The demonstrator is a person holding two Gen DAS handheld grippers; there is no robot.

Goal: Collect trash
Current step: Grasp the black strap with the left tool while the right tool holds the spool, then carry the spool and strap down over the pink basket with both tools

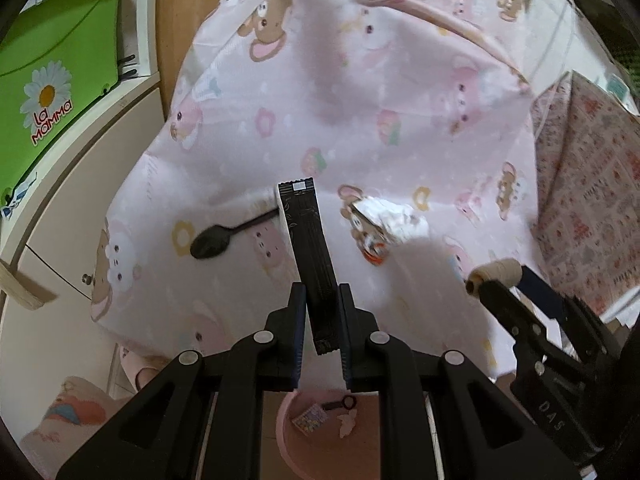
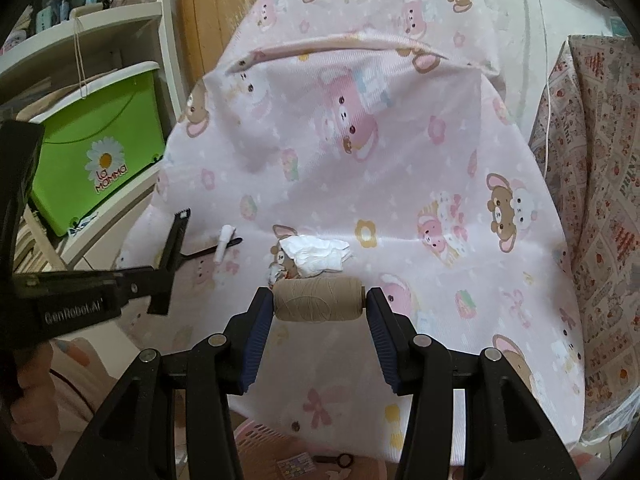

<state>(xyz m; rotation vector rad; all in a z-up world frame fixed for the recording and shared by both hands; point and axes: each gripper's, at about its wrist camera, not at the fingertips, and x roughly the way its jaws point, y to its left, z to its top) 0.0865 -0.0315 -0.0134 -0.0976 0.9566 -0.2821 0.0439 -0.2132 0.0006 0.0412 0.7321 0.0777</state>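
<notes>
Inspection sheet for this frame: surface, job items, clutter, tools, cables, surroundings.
Surface: pink cartoon-print sheet, rumpled.
Job's things: black sachet in left tool; thread spool in right tool; crumpled tissue, black spoon, white roll lying on the sheet.
Clutter: pink basin below the edge, holding small bits.
Grippers: left tool shut on the sachet; right tool shut on the spool ends.
Cables: white cord at far right.
Surroundings: green bin on white shelf; patterned cloth right.

Long black foil sachet (image 1: 310, 248) lifted upright off pink printed cloth, crumpled white tissue (image 2: 316, 258) lying there, beige thread spool (image 2: 319, 300) raised crosswise.
</notes>
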